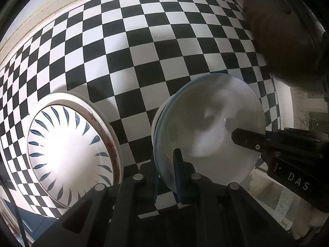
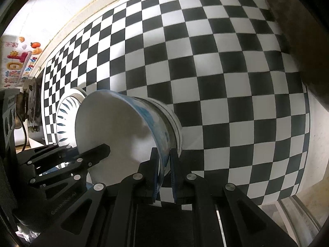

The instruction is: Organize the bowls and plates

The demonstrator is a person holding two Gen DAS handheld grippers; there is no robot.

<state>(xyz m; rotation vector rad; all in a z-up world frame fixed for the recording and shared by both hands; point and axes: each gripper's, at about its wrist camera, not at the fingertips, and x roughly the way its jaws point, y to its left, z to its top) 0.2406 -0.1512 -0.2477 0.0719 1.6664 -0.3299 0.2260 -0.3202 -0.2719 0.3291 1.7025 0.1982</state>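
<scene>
A white bowl with a blue pattern outside [image 2: 123,129] is held over the checkered cloth by both grippers. My left gripper [image 1: 165,164] is shut on its near rim; the bowl's inside [image 1: 207,121] faces the left wrist camera. My right gripper [image 2: 165,164] is shut on the opposite rim. Each gripper shows in the other's view: the right one [image 1: 246,140] at the right, the left one [image 2: 96,152] at the left. A wide plate with blue leaf marks [image 1: 67,152] lies on the cloth to the left of the bowl, and it also shows in the right wrist view [image 2: 65,113].
The black and white checkered cloth [image 1: 144,47] covers the table up to a pale edge by the wall [image 1: 51,6]. A dark round object [image 1: 283,30] stands at the far right. A colourful printed box [image 2: 18,61] and a cabled device [image 2: 12,113] sit at the left.
</scene>
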